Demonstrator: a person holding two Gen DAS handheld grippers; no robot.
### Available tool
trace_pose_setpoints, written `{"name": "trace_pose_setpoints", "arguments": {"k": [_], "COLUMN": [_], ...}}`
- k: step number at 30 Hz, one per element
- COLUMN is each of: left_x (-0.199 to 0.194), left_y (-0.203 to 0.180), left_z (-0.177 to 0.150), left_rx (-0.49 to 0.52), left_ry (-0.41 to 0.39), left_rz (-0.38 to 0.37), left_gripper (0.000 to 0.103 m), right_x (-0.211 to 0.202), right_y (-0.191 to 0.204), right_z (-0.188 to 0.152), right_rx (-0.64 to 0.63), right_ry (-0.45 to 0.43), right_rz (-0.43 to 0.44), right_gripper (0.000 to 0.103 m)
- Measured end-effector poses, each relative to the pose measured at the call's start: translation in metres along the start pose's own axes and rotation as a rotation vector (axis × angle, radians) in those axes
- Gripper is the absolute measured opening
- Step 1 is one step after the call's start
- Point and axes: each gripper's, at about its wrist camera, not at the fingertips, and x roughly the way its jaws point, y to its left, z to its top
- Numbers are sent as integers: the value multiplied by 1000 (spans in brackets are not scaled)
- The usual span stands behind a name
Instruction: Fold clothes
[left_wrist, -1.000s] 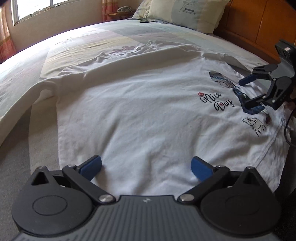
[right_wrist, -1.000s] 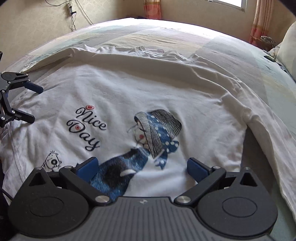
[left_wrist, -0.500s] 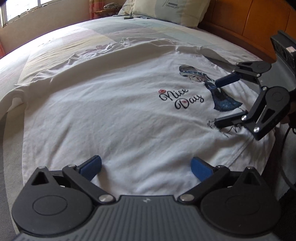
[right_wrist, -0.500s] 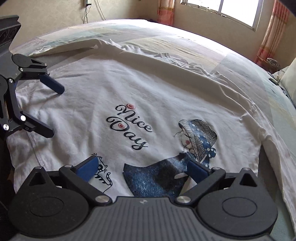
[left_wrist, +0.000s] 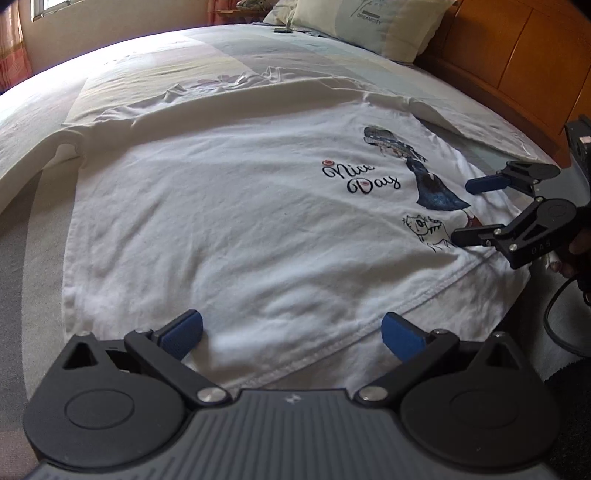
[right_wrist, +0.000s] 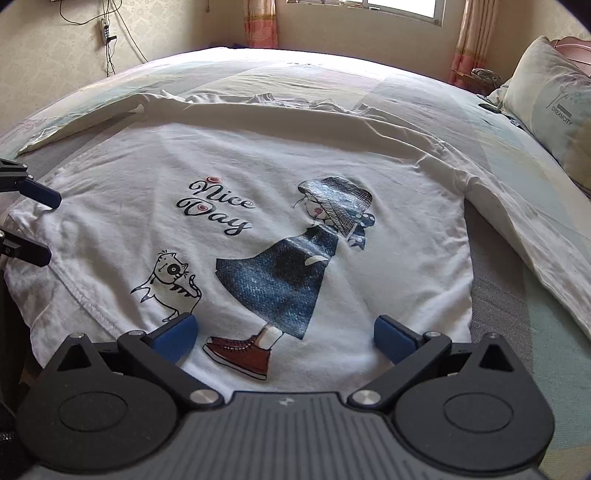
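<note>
A white long-sleeved shirt (left_wrist: 229, 221) printed with "Nice Day", a girl and a cat lies spread flat on the bed, print up. In the right wrist view the same shirt (right_wrist: 155, 158) fills the middle, its sleeves stretched out left and right. My left gripper (left_wrist: 291, 332) hovers open just over the hem, nothing between its blue pads. My right gripper (right_wrist: 282, 334) is open too, above the hem near the printed red shoe. The right gripper (left_wrist: 465, 210) shows at the right edge of the left wrist view, and the left gripper (right_wrist: 42, 227) at the left edge of the right wrist view.
The bed (left_wrist: 155, 66) has a pale patchwork cover. A pillow (left_wrist: 373, 26) leans on the wooden headboard (left_wrist: 517, 70). A wall with hanging cables (right_wrist: 107, 40) and a curtained window (right_wrist: 399, 7) lie beyond the far side. A dark cable (left_wrist: 557, 325) hangs by the bed's edge.
Both grippers have drawn back toward the hem, so more of the lower shirt and the printed shoe now show. They stay open, and the shirt lies as before.
</note>
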Motion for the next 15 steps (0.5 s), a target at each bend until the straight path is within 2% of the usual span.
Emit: {"name": "trace_pose_setpoints", "arguments": {"k": [5,12,13,15], "left_x": [-26,-24,-20,-22], "left_y": [12,32,34,35], "left_z": [-21,-6,-8,-14], "left_rx": [-55,-170,-203,-218], "left_ry": [38,10,49,53], "left_rz": [17,7,16,42], "left_gripper": [102,102,102,102], "right_x": [-1,0,0,0], "right_y": [1,2,2,2], "right_z": [-2,-2,-2,-2], "right_rx": [16,36,38,41], "right_ry": [-12,-18,-17,-16], "right_rz": [-15,-28,-30,-32], "right_gripper": [103,103,103,103]}}
